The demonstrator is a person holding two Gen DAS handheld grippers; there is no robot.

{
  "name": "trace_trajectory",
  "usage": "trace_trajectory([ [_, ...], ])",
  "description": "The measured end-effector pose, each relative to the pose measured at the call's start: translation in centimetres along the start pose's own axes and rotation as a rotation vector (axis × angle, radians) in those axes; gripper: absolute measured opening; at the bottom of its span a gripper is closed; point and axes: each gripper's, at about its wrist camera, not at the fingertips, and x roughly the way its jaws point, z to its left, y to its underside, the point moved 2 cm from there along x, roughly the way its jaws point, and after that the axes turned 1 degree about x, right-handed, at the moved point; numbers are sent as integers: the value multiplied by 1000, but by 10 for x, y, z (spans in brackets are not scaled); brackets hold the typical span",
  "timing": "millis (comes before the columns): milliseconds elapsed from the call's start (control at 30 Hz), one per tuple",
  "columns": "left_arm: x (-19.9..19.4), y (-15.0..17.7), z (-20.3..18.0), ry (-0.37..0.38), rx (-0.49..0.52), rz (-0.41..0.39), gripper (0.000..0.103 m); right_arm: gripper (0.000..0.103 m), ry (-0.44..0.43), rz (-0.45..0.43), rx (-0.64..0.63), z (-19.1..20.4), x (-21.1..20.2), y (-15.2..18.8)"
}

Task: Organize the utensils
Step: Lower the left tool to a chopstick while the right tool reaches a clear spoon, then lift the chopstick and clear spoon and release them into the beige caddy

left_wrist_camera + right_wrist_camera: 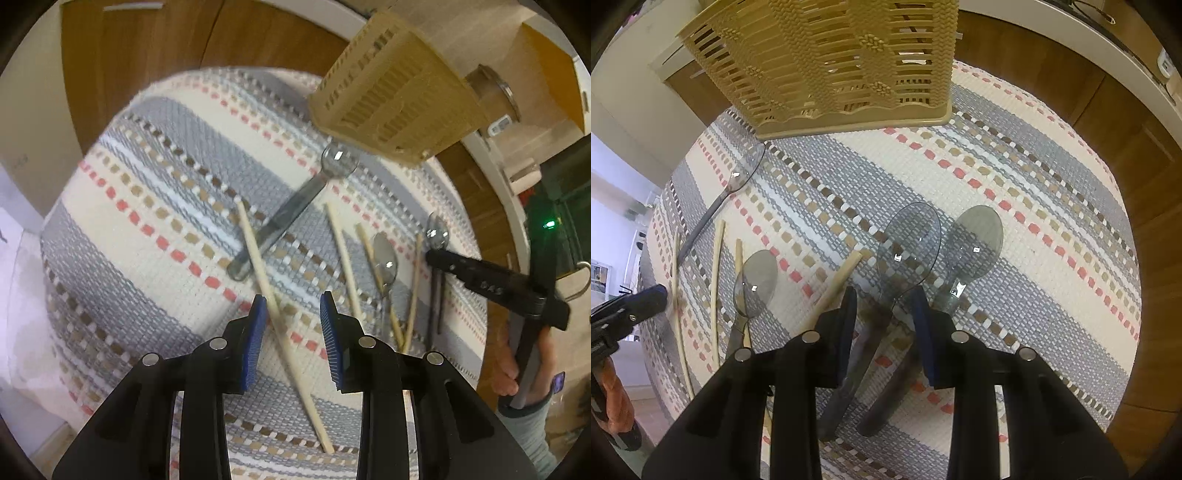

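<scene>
A tan slotted basket [391,99] stands at the far edge of a striped woven mat [155,206]; it also shows in the right wrist view [831,62]. Several wooden chopsticks and clear grey plastic spoons lie on the mat. My left gripper [293,314] is open, its blue pads on either side of one chopstick [273,306]. My right gripper [884,314] is open, low over the handle of a grey spoon [908,243], with another spoon [975,236] just to its right. A long grey spoon [295,210] lies near the basket.
The mat lies on a wooden table [147,55]. A smaller spoon [757,280] and several chopsticks [718,280] lie left of my right gripper. A white wall edge [1071,33] runs behind the table.
</scene>
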Motion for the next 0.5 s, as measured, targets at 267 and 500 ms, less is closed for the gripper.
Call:
trace_trajectory([
  [267,4,-5,-3,-96,26,-22,28,28,18,0,-16,5,1,4],
  [500,13,-7,-24,-304,125,-73,6,10,60,-21,-63,16,1,6],
])
